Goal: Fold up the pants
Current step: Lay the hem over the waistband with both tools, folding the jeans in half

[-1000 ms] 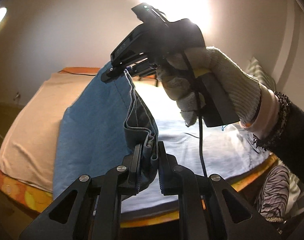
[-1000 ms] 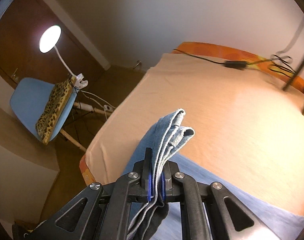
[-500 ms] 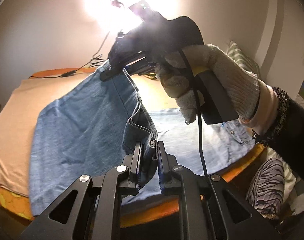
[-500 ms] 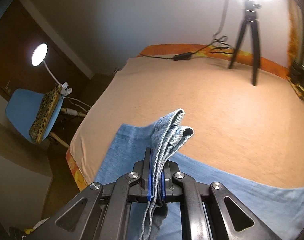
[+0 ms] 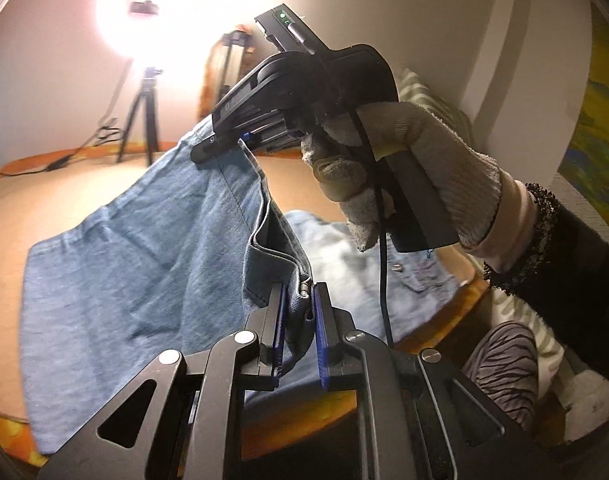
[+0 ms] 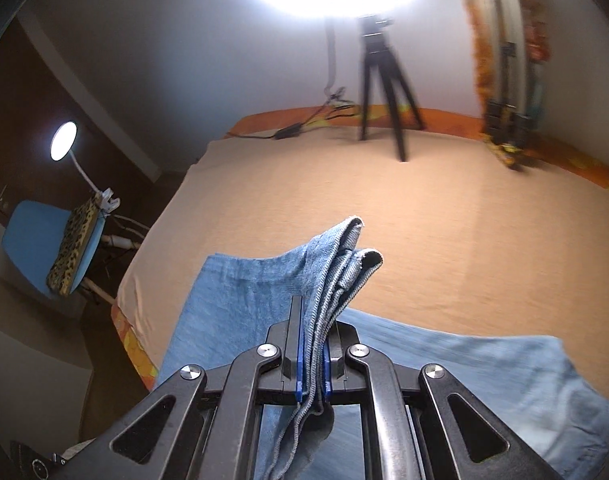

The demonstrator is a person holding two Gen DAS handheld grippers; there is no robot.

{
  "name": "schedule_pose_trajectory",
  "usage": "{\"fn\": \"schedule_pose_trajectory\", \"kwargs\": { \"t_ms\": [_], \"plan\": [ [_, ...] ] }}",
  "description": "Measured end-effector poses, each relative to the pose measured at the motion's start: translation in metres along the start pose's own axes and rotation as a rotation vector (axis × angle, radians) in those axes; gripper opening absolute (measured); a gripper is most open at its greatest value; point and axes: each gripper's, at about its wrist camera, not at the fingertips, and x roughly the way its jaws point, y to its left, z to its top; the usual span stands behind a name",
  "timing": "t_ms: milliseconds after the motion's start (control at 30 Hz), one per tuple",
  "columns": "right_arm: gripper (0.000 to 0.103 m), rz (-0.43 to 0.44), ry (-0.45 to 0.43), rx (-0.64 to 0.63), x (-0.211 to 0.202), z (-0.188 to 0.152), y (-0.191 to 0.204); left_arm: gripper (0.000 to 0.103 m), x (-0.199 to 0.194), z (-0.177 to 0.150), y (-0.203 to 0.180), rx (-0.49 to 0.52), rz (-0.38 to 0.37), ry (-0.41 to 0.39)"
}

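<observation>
Blue denim pants point(image 5: 144, 264) hang lifted above a bed with a peach sheet point(image 5: 64, 184). My left gripper point(image 5: 298, 292) is shut on a bunched hem of the pants near the bed's near edge. In the left wrist view the right gripper point(image 5: 224, 142), held by a gloved hand point(image 5: 416, 160), is shut on the other corner of the same raised edge, higher and farther off. The right wrist view shows my right gripper point(image 6: 313, 340) shut on several folded layers of denim point(image 6: 344, 256), with the rest of the pants point(image 6: 464, 372) spread on the sheet below.
A black tripod point(image 6: 384, 92) and a cable with adapter point(image 6: 288, 132) stand at the bed's far edge under a bright lamp. A blue chair point(image 6: 36, 240) with a leopard cushion and a clip lamp point(image 6: 64, 140) are left of the bed. A striped cushion point(image 5: 500, 364) lies at right.
Both grippers have carried the held pants edge sideways across the bed; the tripod and bright lamp have swung into view. The denim now spreads wider over the sheet.
</observation>
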Motion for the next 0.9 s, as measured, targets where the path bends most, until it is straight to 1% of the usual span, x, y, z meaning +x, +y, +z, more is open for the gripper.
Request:
{"fn": "schedule_pose_trajectory", "kwargs": {
  "t_ms": [367,600,900],
  "plan": [
    [0.004,-0.080,-0.039,0.075,-0.064,-0.025,-0.097,0.011,0.056,0.011,-0.068,0.070,-0.154,0.043],
    [0.004,-0.153,-0.062,0.113,-0.103,-0.043,-0.145,0.011,0.094,0.013,-0.115,0.112,-0.247,0.077],
    [0.004,-0.220,-0.087,0.216,-0.147,-0.085,-0.220,0.011,0.132,0.015,-0.165,0.164,-0.344,0.132]
  ]
}}
